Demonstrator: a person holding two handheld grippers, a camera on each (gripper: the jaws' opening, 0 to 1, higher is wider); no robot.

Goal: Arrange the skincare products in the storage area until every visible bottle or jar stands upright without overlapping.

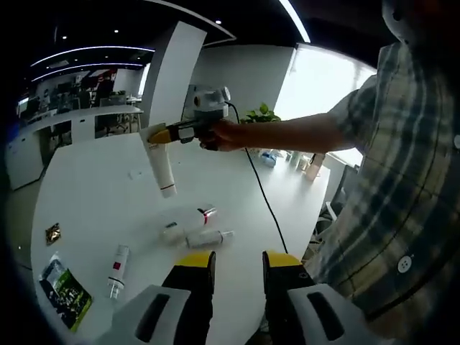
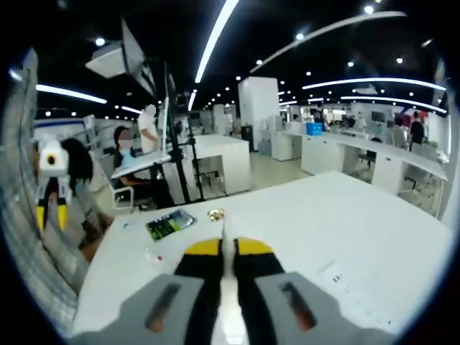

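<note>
In the left gripper view, my right gripper (image 1: 155,136) is held in a hand above the white table (image 1: 86,187), shut on the top end of a white tube (image 1: 162,169) that hangs down, tilted. Below it, three small white bottles lie on their sides: one with a red cap (image 1: 206,214), one stubby (image 1: 172,231) and one slim (image 1: 210,237). A white bottle with a red label (image 1: 118,268) lies further left. My left gripper (image 1: 239,260) is open and empty. In the right gripper view, my right gripper (image 2: 228,248) pinches the white tube (image 2: 228,298), and my left gripper (image 2: 52,213) shows far left.
A green packet (image 1: 67,295) and a small brown sachet (image 1: 52,232) lie near the table's left edge; the packet (image 2: 170,223) and sachet (image 2: 215,213) also lie ahead of my right gripper. A black cable (image 1: 262,194) crosses the table. A person in a plaid shirt (image 1: 402,187) stands right. Desks and people fill the background.
</note>
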